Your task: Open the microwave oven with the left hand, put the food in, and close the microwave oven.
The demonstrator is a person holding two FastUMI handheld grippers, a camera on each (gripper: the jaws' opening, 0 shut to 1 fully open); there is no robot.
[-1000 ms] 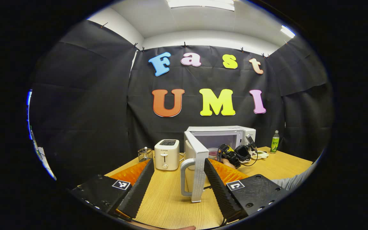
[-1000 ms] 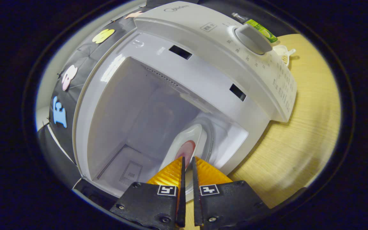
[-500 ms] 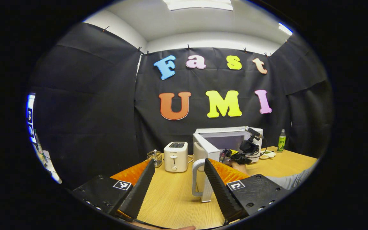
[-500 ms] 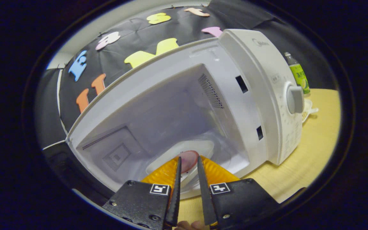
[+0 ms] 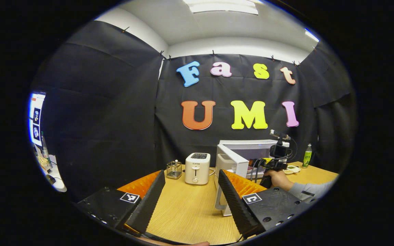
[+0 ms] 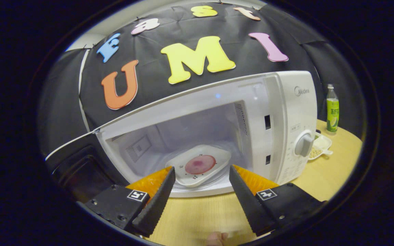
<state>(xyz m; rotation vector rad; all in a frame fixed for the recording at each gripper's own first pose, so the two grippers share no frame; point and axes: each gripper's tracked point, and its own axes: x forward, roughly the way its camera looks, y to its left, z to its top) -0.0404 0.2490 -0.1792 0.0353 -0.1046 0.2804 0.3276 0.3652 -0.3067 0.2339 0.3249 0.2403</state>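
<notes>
White plate (image 6: 198, 165) inside open microwave (image 6: 286, 112)

Readable: "Midea", in grey at the top right corner of the white box-shaped microwave oven (image 6: 292, 102) front, above its round dial. Markings around the dial, the green bottle (image 6: 332, 108) label and the white toaster (image 5: 197, 168) front too small to read.

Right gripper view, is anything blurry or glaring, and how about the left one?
Right gripper view: sharp, the microwave bowed by the fisheye, mild sheen on its top edge. Left gripper view: sharp, ceiling lights blown out bright, table evenly lit.
</notes>
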